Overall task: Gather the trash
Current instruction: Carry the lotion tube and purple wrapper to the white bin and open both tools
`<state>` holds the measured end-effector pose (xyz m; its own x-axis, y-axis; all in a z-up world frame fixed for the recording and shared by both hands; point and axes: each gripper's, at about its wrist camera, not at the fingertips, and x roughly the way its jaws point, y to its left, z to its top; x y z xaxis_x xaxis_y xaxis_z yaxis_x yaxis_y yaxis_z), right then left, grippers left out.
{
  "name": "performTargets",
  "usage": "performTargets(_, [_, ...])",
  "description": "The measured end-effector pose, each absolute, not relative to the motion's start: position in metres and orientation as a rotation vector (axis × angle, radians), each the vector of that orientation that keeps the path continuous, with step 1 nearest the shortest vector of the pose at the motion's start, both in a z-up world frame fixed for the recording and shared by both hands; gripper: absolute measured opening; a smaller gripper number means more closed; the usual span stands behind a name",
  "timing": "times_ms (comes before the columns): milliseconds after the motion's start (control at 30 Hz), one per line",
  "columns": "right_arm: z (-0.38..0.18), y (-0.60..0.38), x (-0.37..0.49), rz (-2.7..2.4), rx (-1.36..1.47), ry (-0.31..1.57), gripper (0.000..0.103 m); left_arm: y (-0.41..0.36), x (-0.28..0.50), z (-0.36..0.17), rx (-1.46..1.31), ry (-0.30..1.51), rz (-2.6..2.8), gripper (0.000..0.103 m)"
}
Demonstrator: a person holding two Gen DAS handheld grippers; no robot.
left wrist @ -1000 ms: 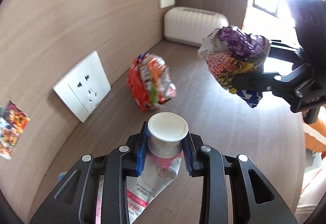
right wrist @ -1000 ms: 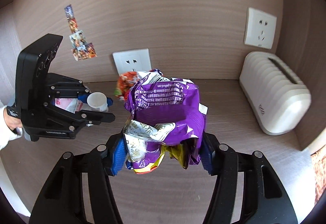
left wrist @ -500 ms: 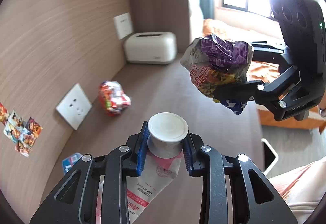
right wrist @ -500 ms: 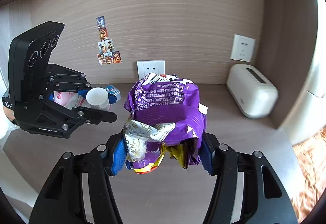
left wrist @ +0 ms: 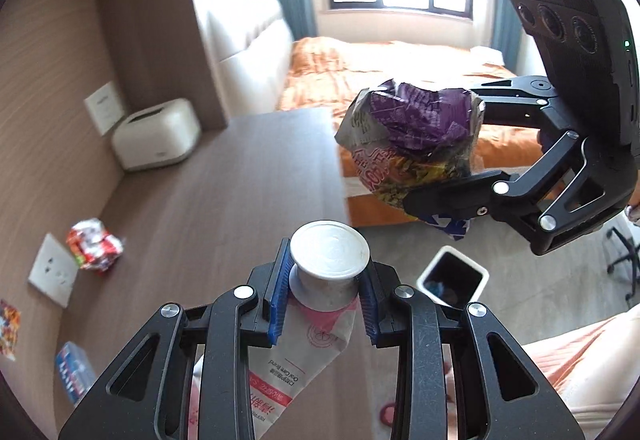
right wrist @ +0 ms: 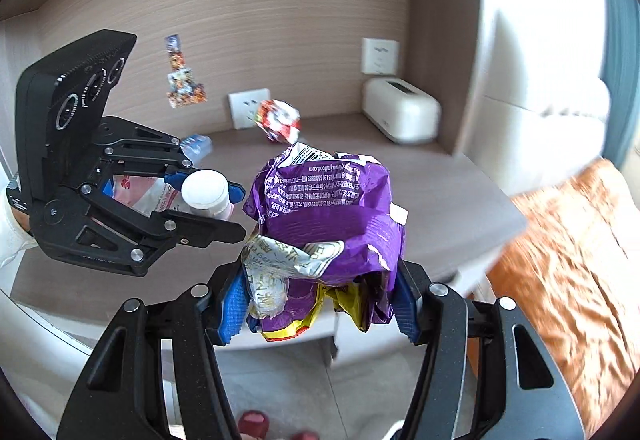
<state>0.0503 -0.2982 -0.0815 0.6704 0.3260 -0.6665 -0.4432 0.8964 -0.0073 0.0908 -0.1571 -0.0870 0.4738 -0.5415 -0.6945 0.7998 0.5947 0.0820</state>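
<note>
My left gripper [left wrist: 325, 300] is shut on a white-capped pink and white tube [left wrist: 316, 304], held out past the desk's front edge. The same tube [right wrist: 206, 192] shows in the right wrist view inside the left gripper [right wrist: 224, 210]. My right gripper [right wrist: 318, 306] is shut on a crumpled purple snack bag [right wrist: 328, 216]; in the left wrist view that bag [left wrist: 412, 144] hangs at the upper right in the right gripper [left wrist: 440, 176]. A white trash bin [left wrist: 454, 278] with a dark inside stands on the floor below. A red crumpled wrapper [left wrist: 94, 244] lies on the desk by the wall.
The brown desk [left wrist: 240, 192] carries a white box [left wrist: 158, 138] in its far corner and a small blue packet [left wrist: 72, 366] near the wall. Wall sockets [left wrist: 52, 274] sit above the desk. An orange bed [left wrist: 380, 60] and a window lie beyond. A chair base [left wrist: 622, 264] stands at right.
Both grippers have pulled back from the wall and swung toward the room with their loads. The desk edge, floor, bed and trash bin have come into view.
</note>
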Motion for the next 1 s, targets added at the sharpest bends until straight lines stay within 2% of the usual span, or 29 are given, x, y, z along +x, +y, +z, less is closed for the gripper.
performTargets(433, [-0.121,-0.440,-0.032,0.190,-0.091,0.832,0.060,-0.314,0.039,-0.139,0.492,0.675,-1.145,0.030])
performTargets(800, [-0.211,-0.556,-0.082,0.083,-0.029,0.940,0.060,-0.467,-0.025,-0.253,0.639,0.751,-1.355,0.030])
performTargets(1000, [-0.287,-0.591,-0.103,0.065,-0.003,1.001,0.060,-0.505,-0.034,-0.330,0.729,0.788,-1.460,0.030])
